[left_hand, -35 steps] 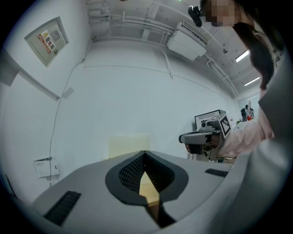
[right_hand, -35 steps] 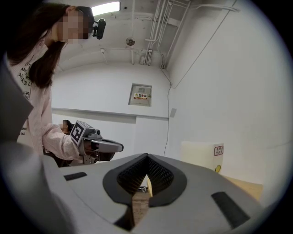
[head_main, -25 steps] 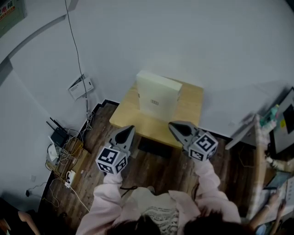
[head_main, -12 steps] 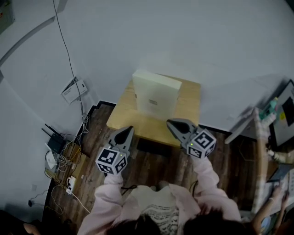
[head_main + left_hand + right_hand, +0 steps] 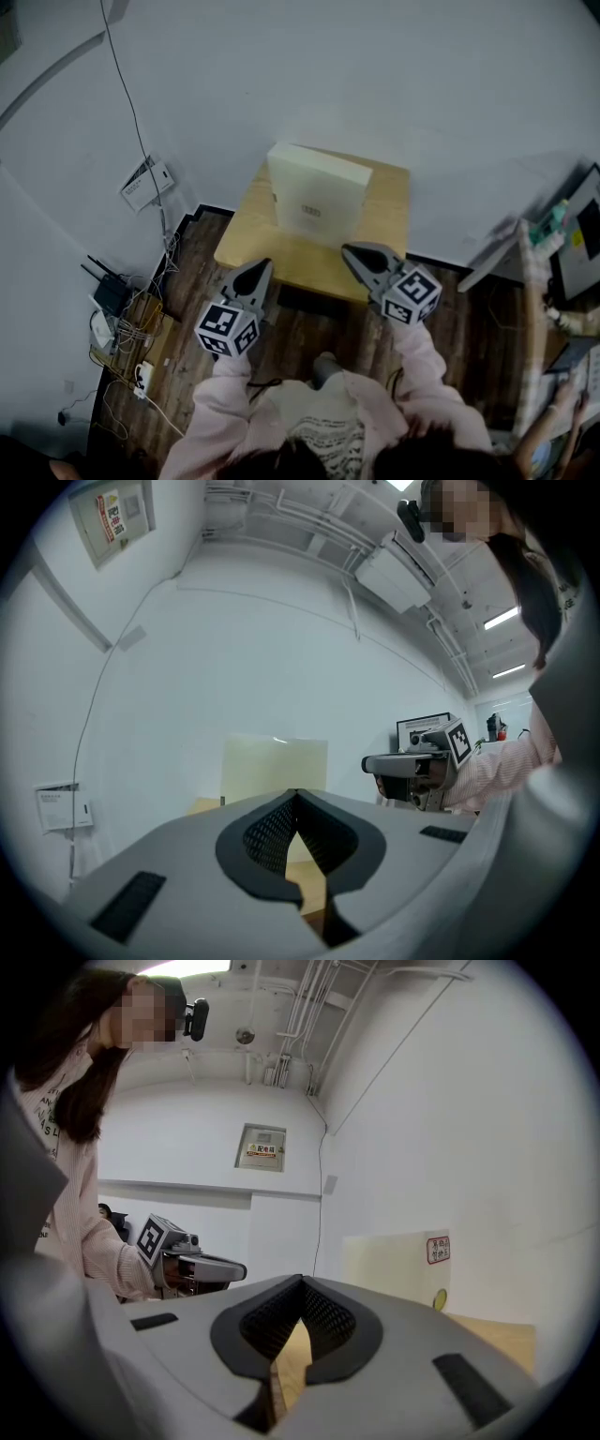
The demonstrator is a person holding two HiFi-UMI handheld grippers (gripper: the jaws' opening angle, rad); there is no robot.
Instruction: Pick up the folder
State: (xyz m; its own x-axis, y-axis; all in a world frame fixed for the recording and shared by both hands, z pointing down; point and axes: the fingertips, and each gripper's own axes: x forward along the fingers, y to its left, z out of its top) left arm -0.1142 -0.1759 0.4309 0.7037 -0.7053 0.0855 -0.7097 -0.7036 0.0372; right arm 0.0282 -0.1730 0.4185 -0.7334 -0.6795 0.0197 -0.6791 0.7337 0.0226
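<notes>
A thick cream-white folder stands upright on a small wooden table against the white wall. It also shows as a pale slab in the left gripper view and, with a small red label, in the right gripper view. My left gripper hovers at the table's near left edge, shut and empty. My right gripper hangs over the near right edge, also shut with nothing in it. Neither touches the folder. Each gripper appears in the other's view: the right gripper, the left gripper.
Dark wood floor lies below the table. A router, cables and a power strip clutter the floor at left, and a cable runs up the wall. Another desk with equipment and a second person's hand are at right.
Both grippers have drifted slightly toward the table's near edge and sunk a little. The view has shifted, so the table and folder sit a bit further left.
</notes>
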